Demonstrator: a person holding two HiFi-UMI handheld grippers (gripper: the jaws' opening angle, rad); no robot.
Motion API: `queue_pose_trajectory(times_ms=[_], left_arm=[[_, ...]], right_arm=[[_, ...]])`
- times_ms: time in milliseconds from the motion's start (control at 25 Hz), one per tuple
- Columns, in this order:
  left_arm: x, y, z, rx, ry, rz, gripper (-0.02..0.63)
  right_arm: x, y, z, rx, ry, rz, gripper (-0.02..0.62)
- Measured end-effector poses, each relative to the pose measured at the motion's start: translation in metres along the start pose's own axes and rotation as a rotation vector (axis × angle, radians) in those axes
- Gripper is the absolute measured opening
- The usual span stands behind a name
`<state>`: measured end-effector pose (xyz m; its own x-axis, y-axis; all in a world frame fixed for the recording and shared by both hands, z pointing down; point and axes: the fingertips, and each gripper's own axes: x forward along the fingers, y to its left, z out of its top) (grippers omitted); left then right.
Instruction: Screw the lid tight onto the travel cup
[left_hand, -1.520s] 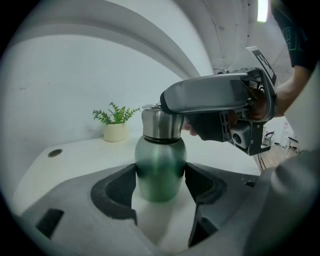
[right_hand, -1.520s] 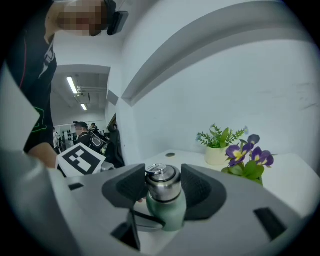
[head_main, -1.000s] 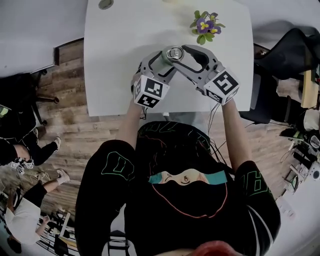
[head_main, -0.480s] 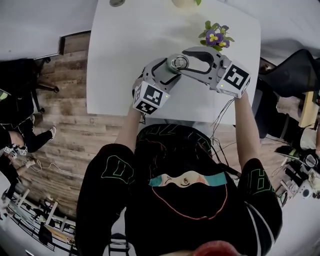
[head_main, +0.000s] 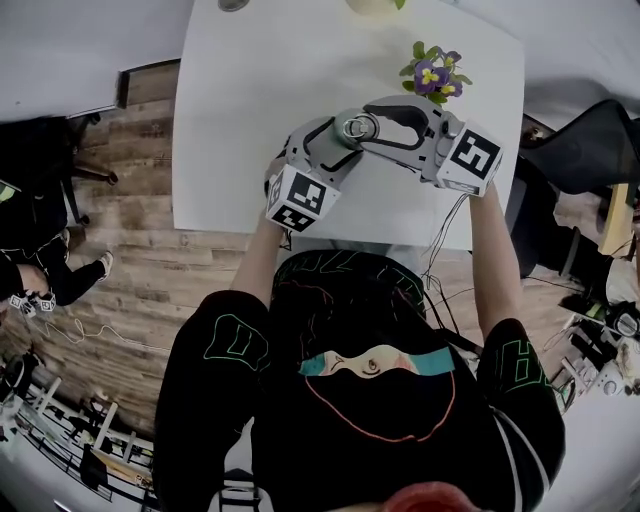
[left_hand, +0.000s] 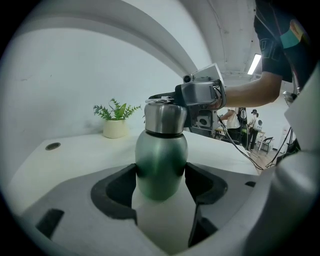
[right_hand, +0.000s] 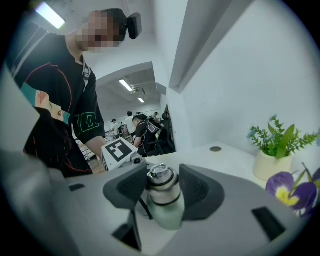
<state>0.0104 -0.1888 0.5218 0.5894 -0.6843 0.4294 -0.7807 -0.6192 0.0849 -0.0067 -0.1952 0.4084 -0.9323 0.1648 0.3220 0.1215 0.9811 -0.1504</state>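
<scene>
A green metal travel cup (left_hand: 161, 165) with a steel lid (left_hand: 164, 117) stands upright over the white table (head_main: 250, 100). My left gripper (left_hand: 161, 181) is shut on the cup's green body, with both dark pads pressed against its sides. My right gripper (right_hand: 161, 186) reaches in from the right at lid height. Its jaws are closing, with the steel lid (right_hand: 160, 181) between them. The left pad is at the lid and a thin gap shows at the right pad. In the head view both grippers meet at the lid (head_main: 355, 127) near the table's front edge.
A small potted green plant (left_hand: 115, 124) and purple flowers (head_main: 432, 70) stand on the table behind the cup. A round cable hole (left_hand: 52, 146) lies at the far left. A dark chair (head_main: 580, 130) is beside the table's right edge. People sit in the background.
The right gripper swung round the lid towards the far right side of the cup, then held nearly still. The left gripper kept its hold on the cup.
</scene>
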Motion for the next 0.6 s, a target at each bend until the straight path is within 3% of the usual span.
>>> queue_pose_trajectory(times_ms=[240,600], left_arm=[[0.0014,0.0003,-0.001,0.012,0.012,-0.002,0.318],[0.0036,0.0005,-0.0037,0.024,0.029,-0.012,0.318]], right_arm=[[-0.0028,-0.0022,-0.0011,0.042,-0.04,-0.139,0.206],[-0.0088,-0.0053,-0.0042,0.126,-0.143,-0.412,0.206]])
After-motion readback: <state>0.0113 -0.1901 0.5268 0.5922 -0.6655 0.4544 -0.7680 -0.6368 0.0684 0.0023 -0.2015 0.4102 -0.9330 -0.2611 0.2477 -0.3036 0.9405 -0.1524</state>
